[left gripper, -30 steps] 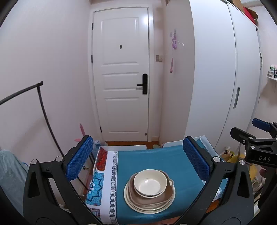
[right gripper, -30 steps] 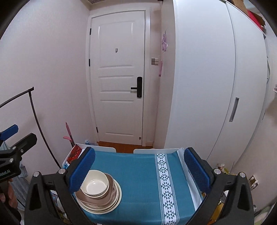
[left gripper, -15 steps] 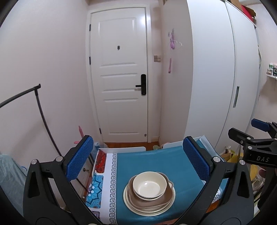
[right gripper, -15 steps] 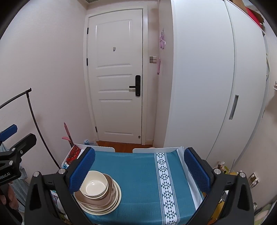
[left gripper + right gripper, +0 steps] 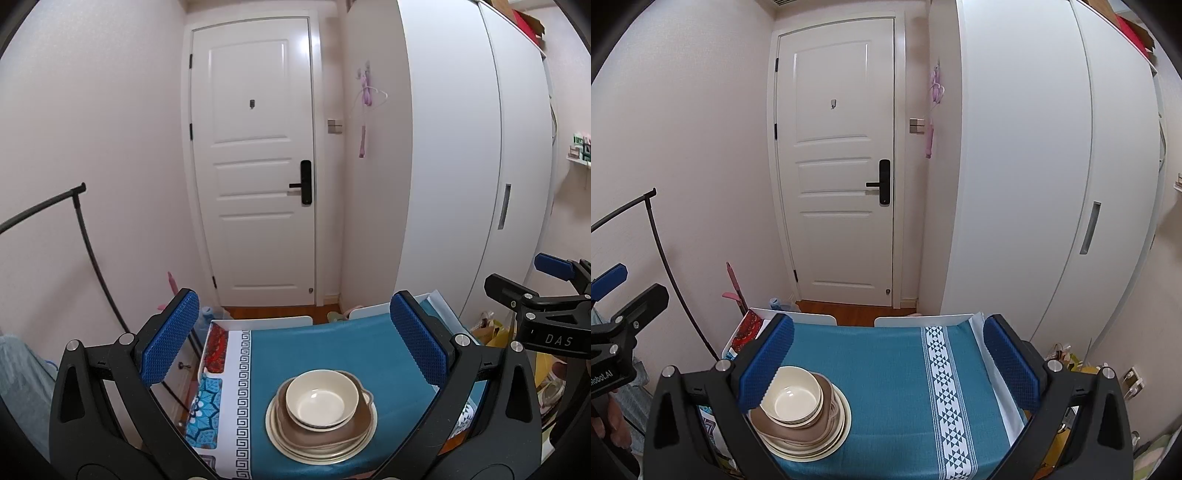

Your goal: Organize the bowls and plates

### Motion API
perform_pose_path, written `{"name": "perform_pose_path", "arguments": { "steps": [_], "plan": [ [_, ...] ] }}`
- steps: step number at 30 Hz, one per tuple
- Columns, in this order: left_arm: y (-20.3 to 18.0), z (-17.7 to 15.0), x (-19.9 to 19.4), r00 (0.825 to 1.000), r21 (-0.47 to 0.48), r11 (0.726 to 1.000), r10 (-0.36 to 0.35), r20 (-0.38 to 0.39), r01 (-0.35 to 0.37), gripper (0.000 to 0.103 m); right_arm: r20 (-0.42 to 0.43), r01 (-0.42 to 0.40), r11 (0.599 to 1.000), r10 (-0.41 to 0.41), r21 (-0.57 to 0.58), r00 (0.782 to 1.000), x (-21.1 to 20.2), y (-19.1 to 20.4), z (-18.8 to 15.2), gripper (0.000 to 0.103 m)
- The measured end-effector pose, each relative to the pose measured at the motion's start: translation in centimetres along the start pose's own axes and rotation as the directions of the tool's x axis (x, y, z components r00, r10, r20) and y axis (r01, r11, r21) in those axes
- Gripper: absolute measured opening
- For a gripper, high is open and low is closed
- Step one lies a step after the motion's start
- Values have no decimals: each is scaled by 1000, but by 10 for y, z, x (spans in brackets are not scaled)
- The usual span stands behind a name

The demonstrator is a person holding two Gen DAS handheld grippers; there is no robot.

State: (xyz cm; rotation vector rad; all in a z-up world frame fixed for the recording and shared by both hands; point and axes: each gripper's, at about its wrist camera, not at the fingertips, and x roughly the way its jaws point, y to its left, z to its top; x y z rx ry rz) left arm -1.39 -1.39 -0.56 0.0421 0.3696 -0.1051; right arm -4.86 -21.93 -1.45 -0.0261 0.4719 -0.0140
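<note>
Blue-padded fingers [image 5: 170, 336] of our left gripper [image 5: 295, 338] stand spread wide and hold nothing, hovering above a stack of dishes [image 5: 321, 417] on a teal tablecloth [image 5: 325, 347]. Our right gripper [image 5: 888, 363] is likewise fully parted and empty, its left pad [image 5: 766, 363] overlapping the stack's edge in that view, though we cannot tell whether it touches. A cream bowl [image 5: 322, 398] sits upright on top, nested in a brown dish [image 5: 354, 424] that rests on cream plates [image 5: 295, 446]. The stack stands near the table's front edge, toward the cloth's patterned white border [image 5: 242, 369]. Beyond the table we see a white door [image 5: 255, 177] with a black handle [image 5: 304, 182], and a white wardrobe [image 5: 461, 166] to its right.
</note>
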Motion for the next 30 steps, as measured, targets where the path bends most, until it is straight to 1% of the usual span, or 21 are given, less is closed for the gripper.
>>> {"name": "perform_pose_path", "arguments": {
  "steps": [13,22,25,30],
  "plan": [
    [0,1,8,1000,5,1000,15,-4,-15,103,-7,-1,1000,1,4,1000,4,1,-1,102],
    [-5,2,13,997,28,998,59,42,-60,103,-18,-7,1000,7,14,1000,12,3,-3,102],
    [-6,3,18,997,32,997,71,44,-73,103,-24,-7,1000,7,15,1000,16,2,-3,102],
    [-8,5,27,998,29,998,53,45,-54,103,-32,-7,1000,8,8,999,20,0,1,102]
  ]
}}
